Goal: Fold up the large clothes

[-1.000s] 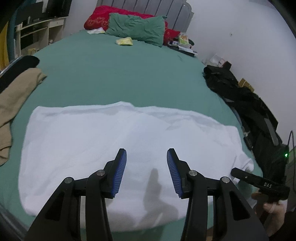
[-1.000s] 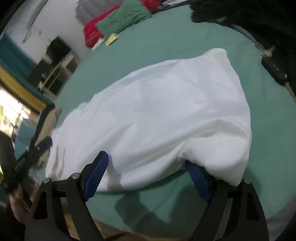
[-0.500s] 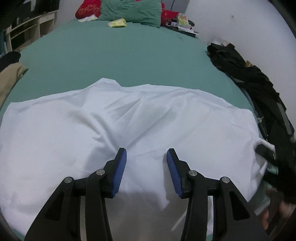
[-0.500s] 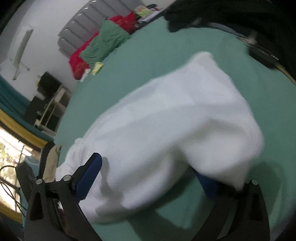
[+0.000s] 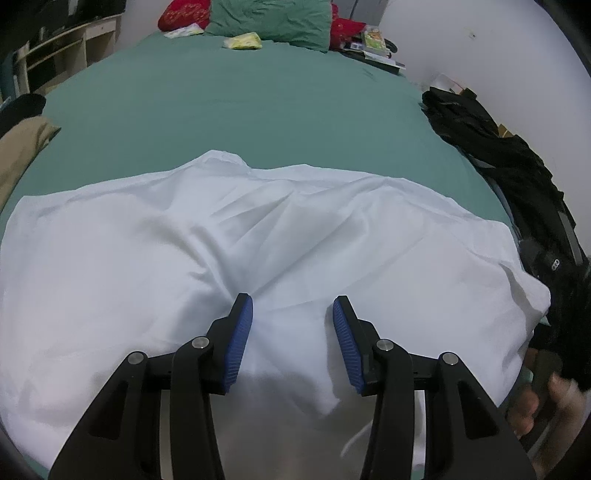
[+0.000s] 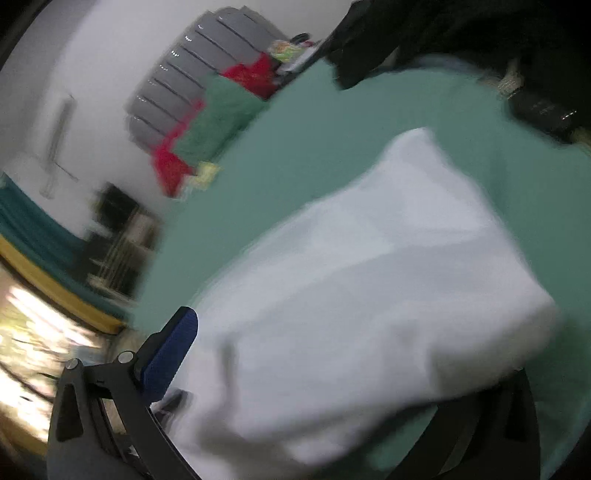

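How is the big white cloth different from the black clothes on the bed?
The white cloth is spread out wide and fairly flat across the near part of the bed; the black clothes are bunched in a heap along its right edge. The white one lies right under the open left claw; the black ones lie off to its side. Both rest on the green sheet.

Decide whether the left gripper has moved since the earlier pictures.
Yes. The left gripper has moved forward over the white shirt, toward the green pillow at the head of the bed, with its jaws open.
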`<state>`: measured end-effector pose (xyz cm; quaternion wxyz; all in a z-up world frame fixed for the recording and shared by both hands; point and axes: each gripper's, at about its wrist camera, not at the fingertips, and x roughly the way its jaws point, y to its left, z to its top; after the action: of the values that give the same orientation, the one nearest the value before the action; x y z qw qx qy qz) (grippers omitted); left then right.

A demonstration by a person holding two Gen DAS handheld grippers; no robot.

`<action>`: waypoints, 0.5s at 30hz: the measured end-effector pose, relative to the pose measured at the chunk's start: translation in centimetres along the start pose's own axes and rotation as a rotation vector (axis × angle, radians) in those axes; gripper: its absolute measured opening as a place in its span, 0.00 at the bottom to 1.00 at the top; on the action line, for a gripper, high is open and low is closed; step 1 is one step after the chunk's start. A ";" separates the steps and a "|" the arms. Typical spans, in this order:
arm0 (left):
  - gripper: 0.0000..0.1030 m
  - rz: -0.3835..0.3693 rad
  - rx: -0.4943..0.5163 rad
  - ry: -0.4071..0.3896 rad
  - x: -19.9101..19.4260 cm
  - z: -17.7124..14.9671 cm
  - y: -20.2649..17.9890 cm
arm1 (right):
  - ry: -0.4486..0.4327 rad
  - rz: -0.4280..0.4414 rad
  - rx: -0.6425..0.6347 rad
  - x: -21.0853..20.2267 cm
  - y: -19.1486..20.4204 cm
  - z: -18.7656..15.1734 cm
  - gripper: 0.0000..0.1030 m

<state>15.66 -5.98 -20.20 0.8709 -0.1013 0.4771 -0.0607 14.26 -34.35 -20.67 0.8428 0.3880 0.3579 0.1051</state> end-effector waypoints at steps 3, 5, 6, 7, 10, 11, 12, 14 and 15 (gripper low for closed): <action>0.46 0.030 0.015 0.000 0.1 -0.1 -0.4 | 0.073 0.007 -0.055 1.5 0.8 0.1 0.67; 0.46 0.060 0.041 -0.002 0.2 -0.2 -0.9 | 0.119 0.045 -0.050 2.2 1.0 -0.4 0.44; 0.46 0.073 0.051 -0.006 0.2 -0.3 -1.2 | 0.123 0.049 -0.043 2.2 1.2 -0.5 0.33; 0.46 0.080 0.057 -0.007 0.2 -0.3 -1.3 | 0.121 0.055 -0.059 1.9 1.7 -0.4 0.28; 0.47 0.082 0.063 0.004 0.3 -0.1 -1.3 | 0.097 0.026 -0.166 1.0 3.9 -0.2 0.23; 0.47 0.082 0.066 0.010 0.3 0.0 -1.2 | 0.090 0.030 -0.181 0.8 4.7 0.0 0.22; 0.47 0.084 0.073 0.017 0.3 0.2 -1.3 | 0.083 0.028 -0.210 0.6 5.4 0.0 0.22; 0.47 0.084 0.084 0.036 0.2 0.4 -1.3 | 0.076 0.000 -0.301 0.2 7.4 -0.1 0.22; 0.47 0.076 0.083 0.045 0.1 0.6 -1.2 | 0.074 -0.014 -0.328 0.1 8.3 -0.2 0.22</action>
<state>16.19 -7.12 -19.64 0.8650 -0.0456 0.4973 -0.0498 15.02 -28.58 -14.81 0.8819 0.2385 0.3692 0.1702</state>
